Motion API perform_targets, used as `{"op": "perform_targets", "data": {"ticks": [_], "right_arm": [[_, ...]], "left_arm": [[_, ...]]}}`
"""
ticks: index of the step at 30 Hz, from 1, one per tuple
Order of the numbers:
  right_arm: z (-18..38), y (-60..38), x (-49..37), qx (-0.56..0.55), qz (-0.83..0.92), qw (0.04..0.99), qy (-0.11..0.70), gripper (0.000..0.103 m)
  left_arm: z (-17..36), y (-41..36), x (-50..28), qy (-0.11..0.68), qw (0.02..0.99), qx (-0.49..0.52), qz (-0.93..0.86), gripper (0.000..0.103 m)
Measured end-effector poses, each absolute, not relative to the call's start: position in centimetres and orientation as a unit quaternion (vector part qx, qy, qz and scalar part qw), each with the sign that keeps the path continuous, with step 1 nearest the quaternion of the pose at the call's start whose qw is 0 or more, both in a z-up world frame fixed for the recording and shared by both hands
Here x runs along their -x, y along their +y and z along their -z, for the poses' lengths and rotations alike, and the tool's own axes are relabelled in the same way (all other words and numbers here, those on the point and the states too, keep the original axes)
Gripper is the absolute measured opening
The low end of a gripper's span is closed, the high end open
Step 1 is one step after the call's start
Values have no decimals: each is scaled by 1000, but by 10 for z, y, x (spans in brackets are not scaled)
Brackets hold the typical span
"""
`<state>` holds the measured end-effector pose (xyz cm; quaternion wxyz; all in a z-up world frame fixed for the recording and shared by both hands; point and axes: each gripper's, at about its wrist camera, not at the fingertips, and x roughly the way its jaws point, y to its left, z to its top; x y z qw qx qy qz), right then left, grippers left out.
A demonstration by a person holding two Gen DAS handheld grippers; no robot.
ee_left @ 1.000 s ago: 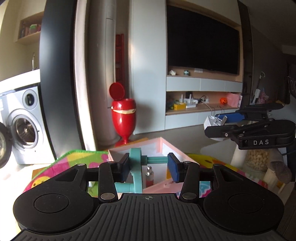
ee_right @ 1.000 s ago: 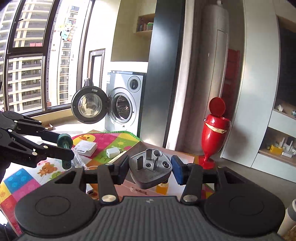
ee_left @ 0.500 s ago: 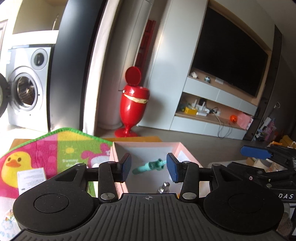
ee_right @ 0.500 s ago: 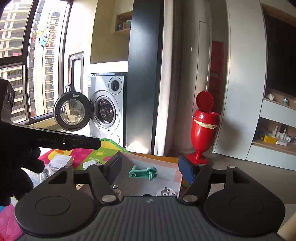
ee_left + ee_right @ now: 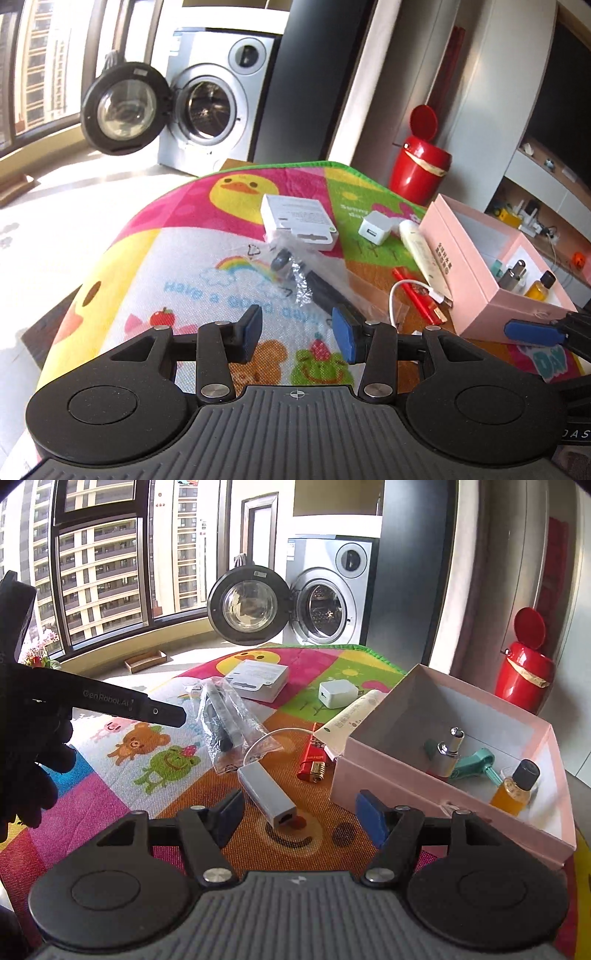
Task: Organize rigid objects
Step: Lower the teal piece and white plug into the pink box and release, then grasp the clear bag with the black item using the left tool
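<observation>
Both of your tongs are empty and parted. The left tongs [image 5: 296, 334] hover over a bright cartoon play mat [image 5: 207, 280] on the worktop, with nothing between the blue pads. The right tongs [image 5: 301, 818] stand wider, just in front of a grey adapter [image 5: 266, 794] on a white cable.

The pink box [image 5: 373, 775] sits at the right of the mat. It already holds a teal plastic crank [image 5: 474, 764], a small silver bottle [image 5: 447, 753] and an amber bottle with a black cap [image 5: 515, 786].

Still loose on the mat: the grey adapter, a red lighter [image 5: 312, 762] just beside the box, a white tube [image 5: 351, 716] leaning against the box wall, a small white charger cube [image 5: 338, 694], a flat white carton [image 5: 258, 679], and a clear plastic bag with dark parts inside [image 5: 225, 720].

The adapter looks light and stiff, probably with smooth sides; you would likely do best pinching across its long flat faces at mid-body, not by the limp cable. The lighter is thin and lies flat, so it may slip. The bag is crinkly and soft, so grip the hard parts inside.
</observation>
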<state>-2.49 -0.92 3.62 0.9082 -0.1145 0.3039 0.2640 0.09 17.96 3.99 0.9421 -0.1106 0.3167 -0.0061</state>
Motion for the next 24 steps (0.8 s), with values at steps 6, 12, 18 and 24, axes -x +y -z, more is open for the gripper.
{"op": "perform_targets", "data": {"ticks": [6, 12, 18, 24], "right_arm": [[-30, 27, 14, 147, -275, 902, 300, 67], [-58, 51, -22, 111, -296, 898, 307, 66], [-75, 74, -114, 74, -213, 903, 366, 67], [-54, 82, -191, 61, -150, 880, 447, 67]], "left_arm": [[-37, 190, -6, 319, 938, 134, 12, 46], [-41, 204, -14, 294, 939, 176, -13, 46], [-35, 198, 4, 297, 946, 128, 8, 46], [-27, 205, 13, 296, 941, 161, 36, 46]]}}
